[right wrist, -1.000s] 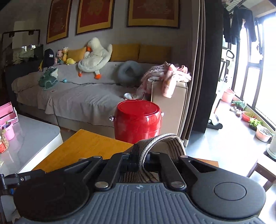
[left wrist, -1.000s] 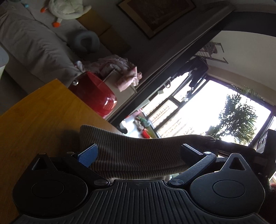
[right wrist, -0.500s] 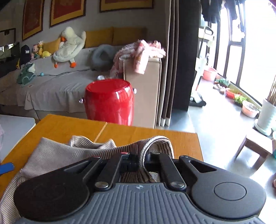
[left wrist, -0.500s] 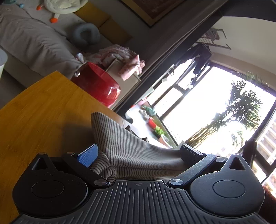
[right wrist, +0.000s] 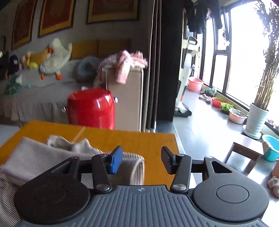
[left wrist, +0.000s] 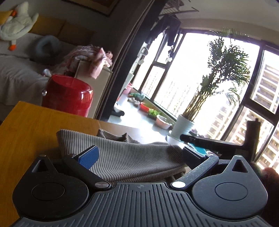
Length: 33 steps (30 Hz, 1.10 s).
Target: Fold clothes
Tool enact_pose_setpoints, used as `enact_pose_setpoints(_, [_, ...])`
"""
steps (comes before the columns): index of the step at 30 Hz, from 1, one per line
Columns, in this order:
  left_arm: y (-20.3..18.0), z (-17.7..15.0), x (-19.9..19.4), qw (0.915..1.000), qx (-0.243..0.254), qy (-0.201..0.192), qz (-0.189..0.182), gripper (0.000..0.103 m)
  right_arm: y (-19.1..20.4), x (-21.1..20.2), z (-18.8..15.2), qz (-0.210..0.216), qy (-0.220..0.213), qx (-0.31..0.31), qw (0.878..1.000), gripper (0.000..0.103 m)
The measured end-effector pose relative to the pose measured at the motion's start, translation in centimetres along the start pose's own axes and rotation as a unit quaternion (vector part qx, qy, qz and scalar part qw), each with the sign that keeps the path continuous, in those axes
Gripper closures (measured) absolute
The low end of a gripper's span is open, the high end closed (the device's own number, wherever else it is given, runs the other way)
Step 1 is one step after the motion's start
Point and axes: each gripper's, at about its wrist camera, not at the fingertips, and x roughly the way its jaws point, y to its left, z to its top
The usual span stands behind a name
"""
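Garment (right wrist: 40,157) on table (right wrist: 139,141), stool (right wrist: 90,108) behind (sofa (right wrist: 34,97) beyond)

A home living room — sofa (right wrist: 43,97) with stuffed goose (right wrist: 55,57), framed pictures (right wrist: 111,10), potted palm (right wrist: 258,111).

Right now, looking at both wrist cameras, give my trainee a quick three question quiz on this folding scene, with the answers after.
1. True or false: the right gripper is clamped on the striped garment.
2. Multiple choice: the garment lies on A) the grey sofa, B) the wooden table, C) the floor.
3. Fill in: just beyond the table's far edge stands a glossy ____ drum stool.

Key
1. False. Its jaws stand apart with nothing between them; the garment's folded edge lies beside the blue-padded finger. The left gripper is open too, with the garment lying between its fingers.
2. B.
3. Red.
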Motion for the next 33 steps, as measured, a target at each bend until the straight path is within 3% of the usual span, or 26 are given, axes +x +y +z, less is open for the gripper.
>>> enact_pose_setpoints(6, [2.8,-2.0,6.4,0.9963,-0.039,0.071,0.030,0.000,-0.8,-0.8,-0.8,0.035,-0.016,0.040,0.998,0.054])
enact_pose_setpoints(8, [3.7,-2.0,6.2,0.9965,-0.055,0.061,0.013,0.000,-1.4,0.3,-2.3,0.018,-0.019,0.034,0.999,0.056])
enact_pose_setpoints(15, [3.4,-2.0,6.4,0.9971,-0.027,0.061,0.036,0.000,-0.6,-0.3,-3.3,0.010,-0.044,0.008,0.999,0.051])
enact_pose_setpoints(21, [3.3,-2.1,6.0,0.9972,-0.028,0.061,0.032,0.000,-0.2,-1.0,-3.9,-0.001,-0.051,0.011,0.999,0.049])
enact_pose_setpoints(33, [4.1,-1.7,6.0,0.9974,-0.030,0.063,0.018,0.000,1.3,-1.6,-4.6,-0.016,-0.048,-0.004,0.999,0.035])
